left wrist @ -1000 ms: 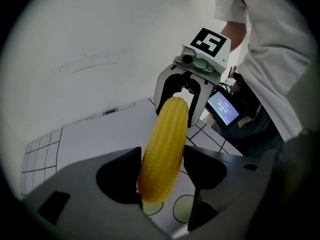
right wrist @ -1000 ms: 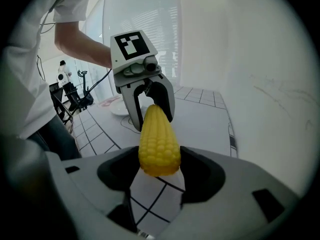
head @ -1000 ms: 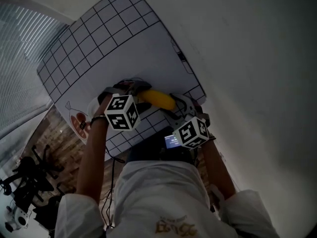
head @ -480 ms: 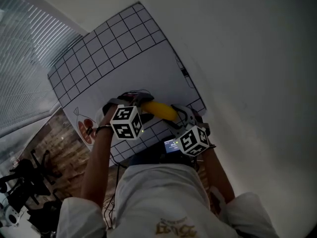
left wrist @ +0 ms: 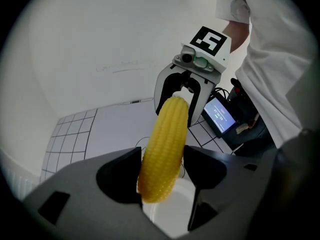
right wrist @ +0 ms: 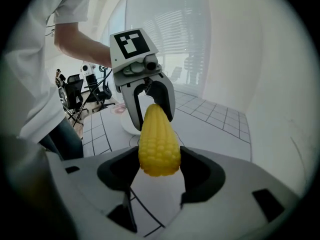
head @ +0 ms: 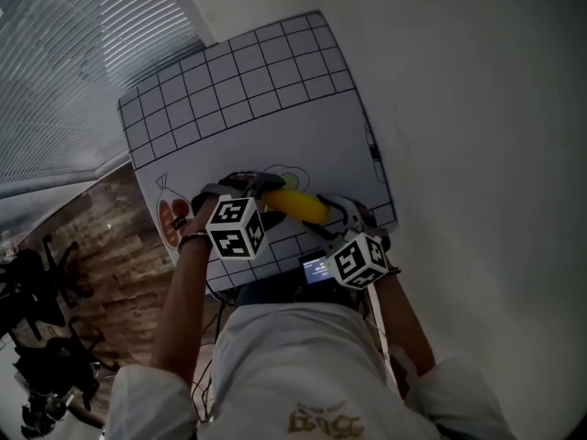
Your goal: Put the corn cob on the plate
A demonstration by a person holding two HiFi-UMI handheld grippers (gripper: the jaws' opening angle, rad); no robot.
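A yellow corn cob [head: 295,205] hangs level above the near edge of the grid mat, held at both ends. My left gripper [head: 257,186] is shut on one end of the corn cob [left wrist: 165,144], which fills the gap between its jaws. My right gripper [head: 326,207] is shut on the thick end of the corn cob [right wrist: 157,139]. Each gripper faces the other: the right gripper [left wrist: 182,91] shows beyond the cob, and so does the left gripper [right wrist: 152,109]. A white plate [right wrist: 129,126] lies on the mat below the left gripper, and the plate [left wrist: 170,214] shows under its jaws.
The white mat with black grid lines [head: 257,108] covers the table, with a red drawing [head: 170,218] at its left edge. A small device with a lit screen [head: 318,266] sits at the near edge. Wooden floor and office chairs [head: 37,282] lie to the left.
The head view has swung, so the mat now sits further right in the picture. Both grippers and the corn cob keep the same hold and place over the mat's near edge.
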